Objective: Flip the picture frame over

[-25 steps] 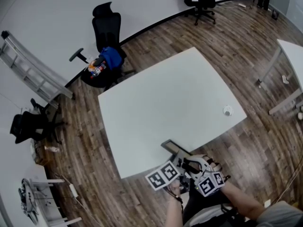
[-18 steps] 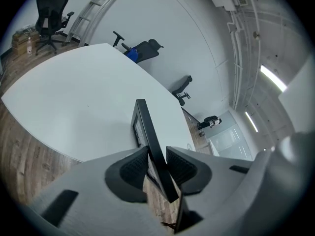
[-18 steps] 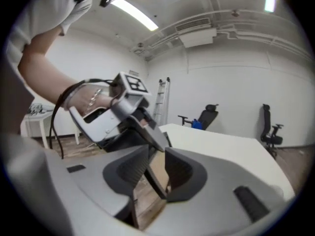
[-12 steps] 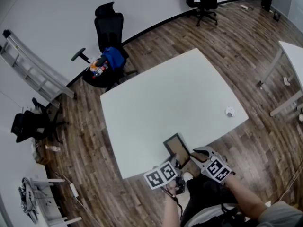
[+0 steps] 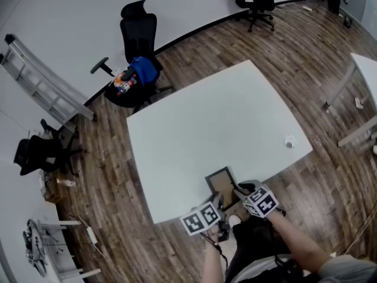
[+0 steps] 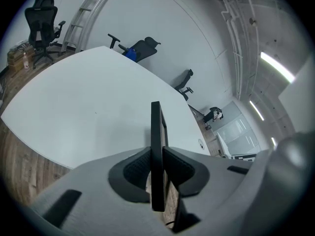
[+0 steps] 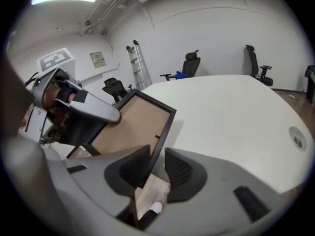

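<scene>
The picture frame (image 5: 221, 183) has a black rim, and its brown back faces up. It is at the near edge of the white table (image 5: 194, 128). My left gripper (image 5: 217, 205) grips its near rim. In the left gripper view the frame (image 6: 156, 124) stands edge-on between the jaws of the left gripper (image 6: 156, 154), which have just been closing and now press on it. My right gripper (image 5: 240, 191) is at the frame's right side. Its jaws have just been closing. In the right gripper view the frame (image 7: 129, 124) has its rim between the jaws of the right gripper (image 7: 156, 162), with a gap at the right pad.
A small white round object (image 5: 289, 141) lies near the table's right edge. A black office chair (image 5: 138, 31) with a blue bag stands beyond the table, with a ladder (image 5: 41, 78) at the far left. Another white table (image 5: 368, 69) is at the right. Wooden floor surrounds the table.
The frame has turned from nearly edge-on to brown back up and has come down onto the table's near edge. The right gripper rolled and dropped beside the frame's right rim.
</scene>
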The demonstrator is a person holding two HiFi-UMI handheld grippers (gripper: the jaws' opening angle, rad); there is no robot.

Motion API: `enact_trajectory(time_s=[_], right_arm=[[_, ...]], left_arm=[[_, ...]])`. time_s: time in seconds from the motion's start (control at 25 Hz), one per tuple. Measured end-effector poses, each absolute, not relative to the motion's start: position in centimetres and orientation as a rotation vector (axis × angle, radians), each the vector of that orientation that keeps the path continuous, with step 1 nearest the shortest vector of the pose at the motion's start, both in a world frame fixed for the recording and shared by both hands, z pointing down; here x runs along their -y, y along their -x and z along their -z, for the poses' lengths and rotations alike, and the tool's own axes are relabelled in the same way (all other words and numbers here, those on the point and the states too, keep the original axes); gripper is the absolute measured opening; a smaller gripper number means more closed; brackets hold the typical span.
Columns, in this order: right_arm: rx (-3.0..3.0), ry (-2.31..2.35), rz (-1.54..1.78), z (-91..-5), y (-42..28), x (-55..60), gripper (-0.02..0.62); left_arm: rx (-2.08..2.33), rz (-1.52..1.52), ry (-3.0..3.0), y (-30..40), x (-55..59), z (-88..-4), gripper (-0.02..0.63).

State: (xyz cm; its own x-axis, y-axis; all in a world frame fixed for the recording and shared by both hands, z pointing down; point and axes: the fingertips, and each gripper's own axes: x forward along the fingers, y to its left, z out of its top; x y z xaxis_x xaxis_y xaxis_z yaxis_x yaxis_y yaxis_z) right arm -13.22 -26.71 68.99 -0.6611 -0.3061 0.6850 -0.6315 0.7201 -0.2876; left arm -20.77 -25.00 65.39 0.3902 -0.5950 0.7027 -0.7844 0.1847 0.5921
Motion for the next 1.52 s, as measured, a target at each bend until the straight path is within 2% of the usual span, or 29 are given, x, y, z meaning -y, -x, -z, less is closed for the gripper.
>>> enact_trajectory(time_s=[0.44,0.84,1.04,1.08,1.16,1.52], right_arm=[[2.318,-0.770,-0.702,-69.3,14.1,27.1,0.061],[2.287,-0.816,-0.646,-68.9,15.2,27.4,0.061],[2.255,-0.856,-0.581,-69.0,15.1,27.0,0.061],[2.254,-0.863,-0.581,-69.0,15.1,27.0,0.061],[2.260,-0.869,-0.594,-69.1,15.2,27.1,0.061],[2.264,-0.889,-0.639,-69.2,15.0,27.4,0.061]], left_arm=[[1.468,-0.190,-1.569,22.2,25.9,-67.3,0.077],[1.625,-0.340,-1.580,24.0,25.7,-68.8,0.112],[1.793,-0.693,-1.649,24.8,25.4,-69.6,0.114],[1.807,-0.731,-1.670,24.7,25.4,-69.7,0.097],[1.812,-0.699,-1.665,24.8,25.2,-70.0,0.071],[1.813,-0.595,-1.625,24.9,24.9,-70.0,0.071]])
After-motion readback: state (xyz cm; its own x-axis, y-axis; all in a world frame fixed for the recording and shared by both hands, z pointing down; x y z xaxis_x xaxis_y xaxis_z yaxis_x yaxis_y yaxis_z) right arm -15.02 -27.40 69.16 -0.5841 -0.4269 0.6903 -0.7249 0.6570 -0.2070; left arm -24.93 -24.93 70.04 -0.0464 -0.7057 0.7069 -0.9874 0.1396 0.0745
